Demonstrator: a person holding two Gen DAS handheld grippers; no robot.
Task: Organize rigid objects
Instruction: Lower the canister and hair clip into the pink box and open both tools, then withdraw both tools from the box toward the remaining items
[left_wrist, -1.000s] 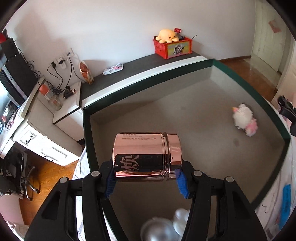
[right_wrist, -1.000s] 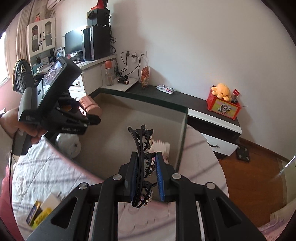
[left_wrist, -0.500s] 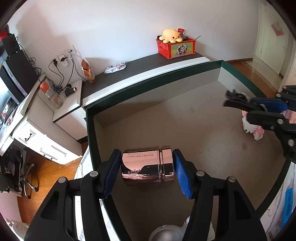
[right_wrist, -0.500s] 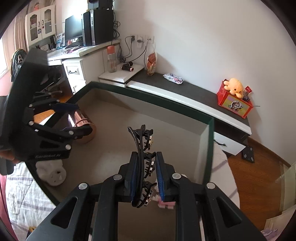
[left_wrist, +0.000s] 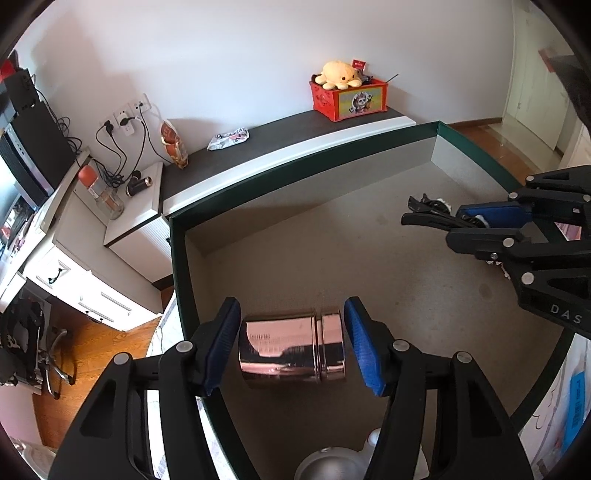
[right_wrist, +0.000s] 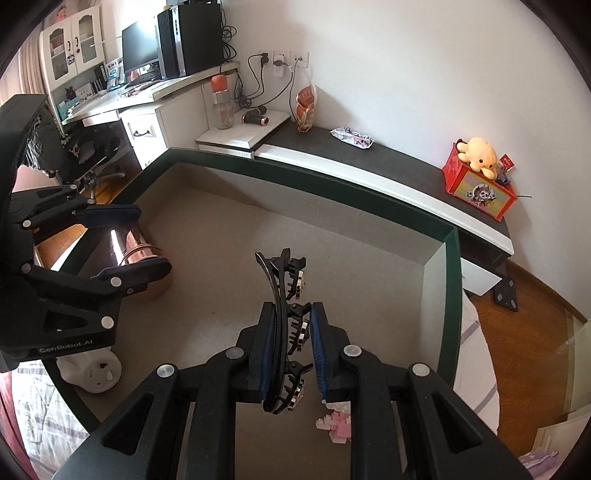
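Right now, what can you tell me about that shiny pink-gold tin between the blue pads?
The rose-gold metal canister is a mirror-polished cylinder with a band-like lid at one end and small printed text on its side. It lies on its side on the grey floor of the green-rimmed box, near the box's left wall. The left claw straddles it, jaws opening, with a gap showing at each blue pad, so it looks released.

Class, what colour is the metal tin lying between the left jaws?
Shiny rose-gold tin, clearest in the left wrist view.
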